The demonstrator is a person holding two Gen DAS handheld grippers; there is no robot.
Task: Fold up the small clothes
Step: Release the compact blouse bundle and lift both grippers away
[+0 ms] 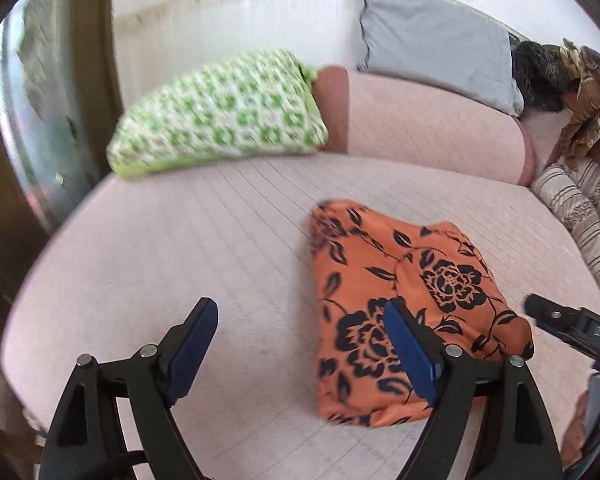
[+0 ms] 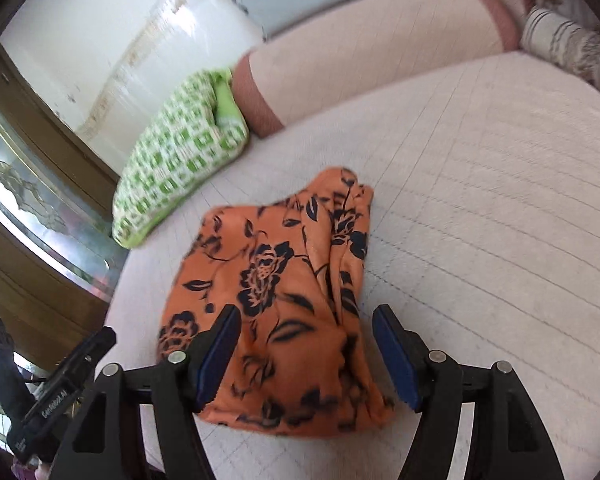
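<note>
Your folded bundle can still come undone: the orange cloth with black flower print lies in a soft, thick stack on the pale pink quilted mattress, and the loose bunched end at its far side looks ready to spring open if you brush it. A low finger dragged across the near edge would pull the top layer off, and the slippery-looking fabric may slide if you nudge it sideways.

Your left gripper stands spread with nothing between its blue pads; the cloth lies to its right, with the right finger in front of the near edge. Your right gripper is spread too, gripping nothing; the bundle's near end shows between its fingers, apparently below them. The green and white checked pillow lies well apart, far left.
</note>
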